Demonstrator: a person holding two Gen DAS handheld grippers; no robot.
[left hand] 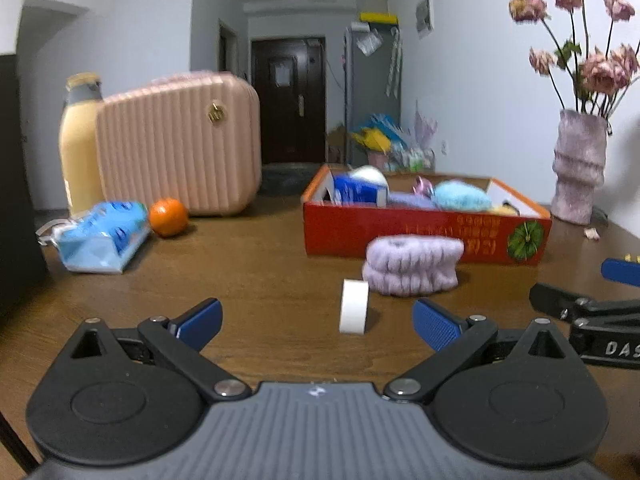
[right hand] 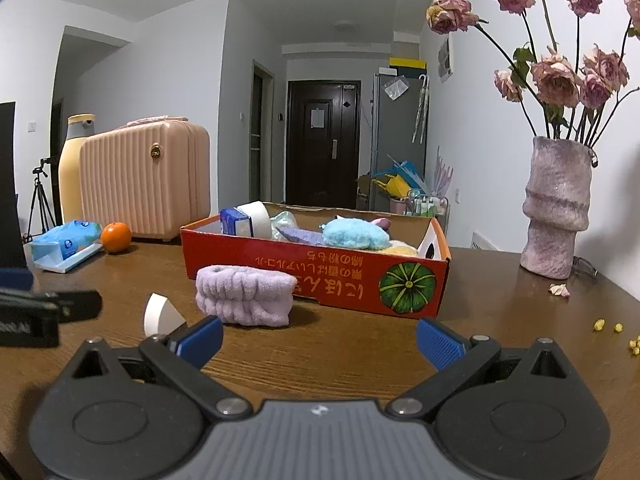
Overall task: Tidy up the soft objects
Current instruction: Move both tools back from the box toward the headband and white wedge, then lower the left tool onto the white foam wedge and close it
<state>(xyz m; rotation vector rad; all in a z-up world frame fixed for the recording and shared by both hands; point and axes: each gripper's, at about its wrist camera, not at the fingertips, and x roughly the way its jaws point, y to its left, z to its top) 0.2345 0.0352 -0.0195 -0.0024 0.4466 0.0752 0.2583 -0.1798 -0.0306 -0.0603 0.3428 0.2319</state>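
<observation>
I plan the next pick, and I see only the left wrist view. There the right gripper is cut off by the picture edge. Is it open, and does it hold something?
Observer: The right gripper is open and holds nothing.
Operator: Is the table to the right of the red box free?
Observer: Not fully. Small yellow bits lie on the table near its right edge.
Operator: What lies ahead of the right gripper?
Observer: Only bare table shows between its fingers. The purple headband lies further ahead, toward its left finger.
</observation>
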